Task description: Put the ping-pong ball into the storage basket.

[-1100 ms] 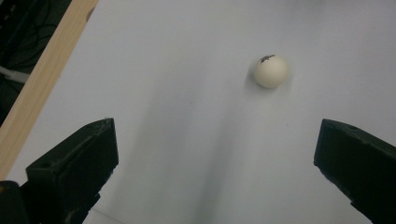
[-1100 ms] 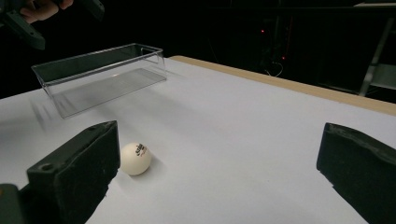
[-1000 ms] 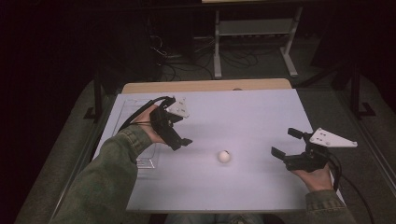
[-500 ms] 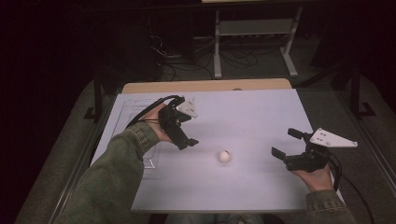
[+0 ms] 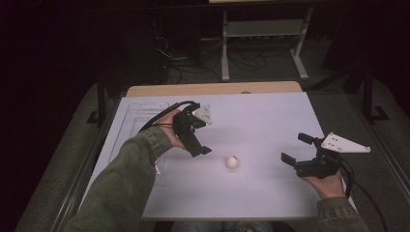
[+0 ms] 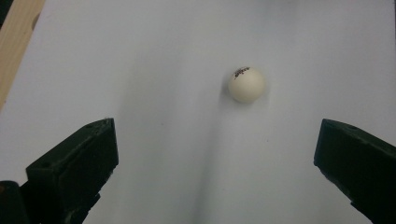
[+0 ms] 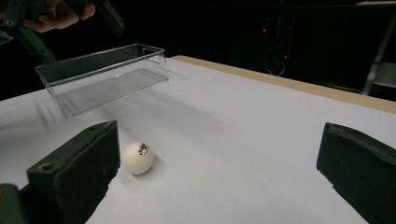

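A small white ball (image 5: 232, 162) with a dark printed mark lies alone on the white table (image 5: 261, 121), a little nearer the person's edge than the middle, between the two hand-held tools. The left gripper (image 5: 197, 145), held above the surface in a hand with an olive sleeve, points down toward the ball from just beside it, its jaws spread wide and holding nothing; seen along those jaws in the left gripper view, the ball (image 6: 246, 85) sits ahead of the tips, right of the centre line and clear of both. The right gripper (image 5: 297, 150) hangs low near the table's right side, well apart from the ball, jaws likewise wide apart and empty; in the right gripper view the ball (image 7: 137, 158) rests just beyond the left-hand jaw. A clear plastic box (image 7: 105, 74) stands farther off on the table.
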`<state>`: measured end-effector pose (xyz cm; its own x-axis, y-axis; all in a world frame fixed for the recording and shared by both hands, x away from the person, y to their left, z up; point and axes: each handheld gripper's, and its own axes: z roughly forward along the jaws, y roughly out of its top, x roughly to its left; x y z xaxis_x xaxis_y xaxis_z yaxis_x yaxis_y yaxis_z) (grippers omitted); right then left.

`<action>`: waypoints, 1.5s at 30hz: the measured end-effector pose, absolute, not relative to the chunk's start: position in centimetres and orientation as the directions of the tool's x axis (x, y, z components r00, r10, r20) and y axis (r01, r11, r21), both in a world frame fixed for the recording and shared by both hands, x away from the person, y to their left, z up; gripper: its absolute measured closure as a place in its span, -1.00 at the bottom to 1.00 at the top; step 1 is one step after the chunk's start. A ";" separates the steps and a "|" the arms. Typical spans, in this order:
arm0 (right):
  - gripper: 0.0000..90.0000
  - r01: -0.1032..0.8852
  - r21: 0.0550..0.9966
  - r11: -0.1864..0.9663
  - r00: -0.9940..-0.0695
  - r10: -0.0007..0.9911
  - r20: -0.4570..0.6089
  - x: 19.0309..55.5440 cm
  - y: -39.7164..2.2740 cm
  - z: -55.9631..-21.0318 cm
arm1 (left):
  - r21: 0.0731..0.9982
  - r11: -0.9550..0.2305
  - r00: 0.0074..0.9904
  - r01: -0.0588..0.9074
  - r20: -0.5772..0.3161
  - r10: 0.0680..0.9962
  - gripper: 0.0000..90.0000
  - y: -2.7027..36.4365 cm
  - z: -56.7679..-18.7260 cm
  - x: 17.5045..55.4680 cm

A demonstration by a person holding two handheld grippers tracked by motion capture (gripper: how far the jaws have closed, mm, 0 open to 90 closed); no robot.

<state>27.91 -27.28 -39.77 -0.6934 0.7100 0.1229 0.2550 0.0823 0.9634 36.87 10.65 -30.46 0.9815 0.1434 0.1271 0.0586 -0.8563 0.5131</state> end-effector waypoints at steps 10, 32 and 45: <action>-1.00 0.254 0.964 0.083 -0.694 0.710 0.122 27.9 -27.4 -39.8 | 0.505 -0.861 0.988 0.061 0.094 0.125 -1.00 9.9 -30.6 37.4; -1.00 0.255 0.963 0.082 -0.693 0.711 0.122 27.8 -27.4 -39.7 | 0.444 -0.894 0.997 0.063 0.010 0.076 -1.00 7.9 -30.9 38.4; -1.00 0.257 0.963 0.082 -0.690 0.713 0.124 27.7 -27.4 -39.8 | 0.390 -0.920 0.999 0.039 -0.039 0.026 -1.00 6.4 -30.9 38.9</action>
<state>27.66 -27.39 -39.78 -0.6900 0.7132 0.1238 0.2574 0.0819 0.9628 38.88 6.40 -30.90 0.9989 0.0257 -0.0390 0.0389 -0.9201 0.3898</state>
